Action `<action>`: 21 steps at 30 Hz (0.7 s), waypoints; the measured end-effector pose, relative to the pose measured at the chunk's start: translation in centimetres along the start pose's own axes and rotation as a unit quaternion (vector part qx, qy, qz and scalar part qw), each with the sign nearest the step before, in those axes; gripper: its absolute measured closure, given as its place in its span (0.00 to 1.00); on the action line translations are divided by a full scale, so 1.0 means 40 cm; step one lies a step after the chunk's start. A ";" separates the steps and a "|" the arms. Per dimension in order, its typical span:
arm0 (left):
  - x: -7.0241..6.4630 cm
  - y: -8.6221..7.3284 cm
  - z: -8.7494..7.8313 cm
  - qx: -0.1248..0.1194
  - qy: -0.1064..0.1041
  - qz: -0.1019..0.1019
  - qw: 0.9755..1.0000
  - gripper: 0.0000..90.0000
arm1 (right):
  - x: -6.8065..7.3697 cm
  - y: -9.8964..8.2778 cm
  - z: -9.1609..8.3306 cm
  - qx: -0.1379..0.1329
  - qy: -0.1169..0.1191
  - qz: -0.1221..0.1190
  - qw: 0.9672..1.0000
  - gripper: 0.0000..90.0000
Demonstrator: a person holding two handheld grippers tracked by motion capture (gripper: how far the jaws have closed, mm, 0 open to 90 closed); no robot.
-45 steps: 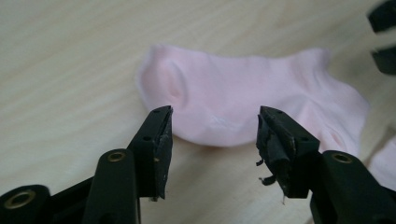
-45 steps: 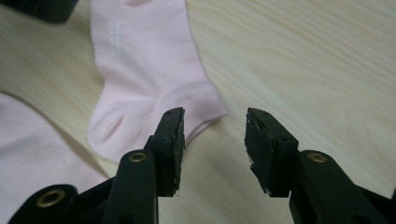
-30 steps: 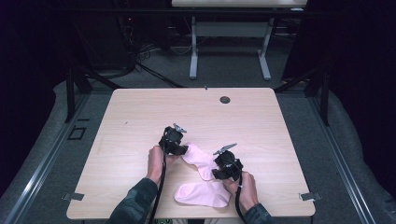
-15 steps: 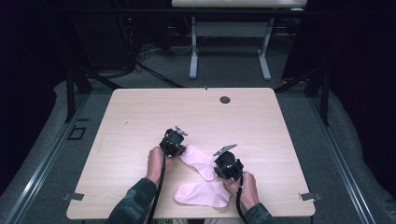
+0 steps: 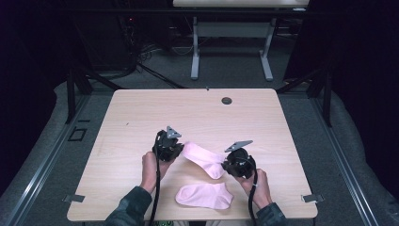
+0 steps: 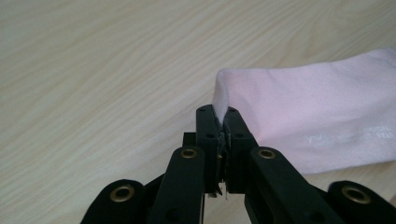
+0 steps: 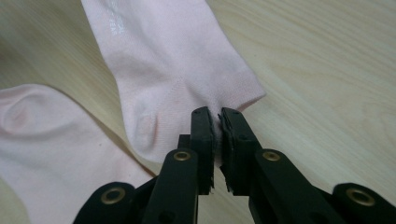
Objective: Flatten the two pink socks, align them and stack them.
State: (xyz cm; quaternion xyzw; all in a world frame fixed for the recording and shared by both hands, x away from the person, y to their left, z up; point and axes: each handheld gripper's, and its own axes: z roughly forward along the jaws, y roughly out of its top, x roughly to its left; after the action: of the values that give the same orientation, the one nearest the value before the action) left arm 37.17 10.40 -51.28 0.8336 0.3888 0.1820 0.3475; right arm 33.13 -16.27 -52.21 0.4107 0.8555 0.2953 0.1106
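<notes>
Near the bench's front edge, the left gripper (image 5: 167, 146) and right gripper (image 5: 239, 162), each clamped on an end of the sock (image 5: 203, 159), had drawn slightly apart, seemingly stretching it flat behind the second sock (image 5: 205, 195).

Light wood table (image 5: 141, 117) w/ rounded corners. Two pink socks: one (image 5: 203, 159) near centre, 2nd sock (image 5: 205, 195) flat by near edge. Small dark round disc (image 5: 227, 100) far side, right of centre.
</notes>
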 end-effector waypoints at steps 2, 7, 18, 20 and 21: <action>-0.014 -0.002 -0.025 -0.007 -0.002 -0.001 1.000 0.97 | 0.001 0.003 -0.027 -0.006 0.007 -0.001 1.000 0.93; -0.043 -0.024 -0.073 -0.019 -0.024 -0.022 0.999 0.97 | 0.011 -0.002 -0.095 -0.007 0.018 -0.017 1.000 0.93; -0.107 -0.121 -0.140 -0.037 -0.065 -0.057 0.996 0.97 | 0.046 -0.046 -0.145 0.021 0.043 -0.043 0.998 0.93; -0.123 -0.145 -0.151 -0.043 -0.068 -0.062 0.995 0.97 | 0.047 -0.055 -0.145 0.029 0.053 -0.044 0.997 0.93; -0.130 -0.157 -0.156 -0.045 -0.067 -0.061 0.995 0.97 | 0.048 -0.060 -0.145 0.029 0.059 -0.042 0.997 0.93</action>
State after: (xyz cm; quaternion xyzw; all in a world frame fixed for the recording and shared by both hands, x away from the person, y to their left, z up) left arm 27.01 11.96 -51.66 0.8024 0.4061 0.1210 0.4203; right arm 27.87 -18.37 -48.92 0.3596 0.8851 0.2891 0.0604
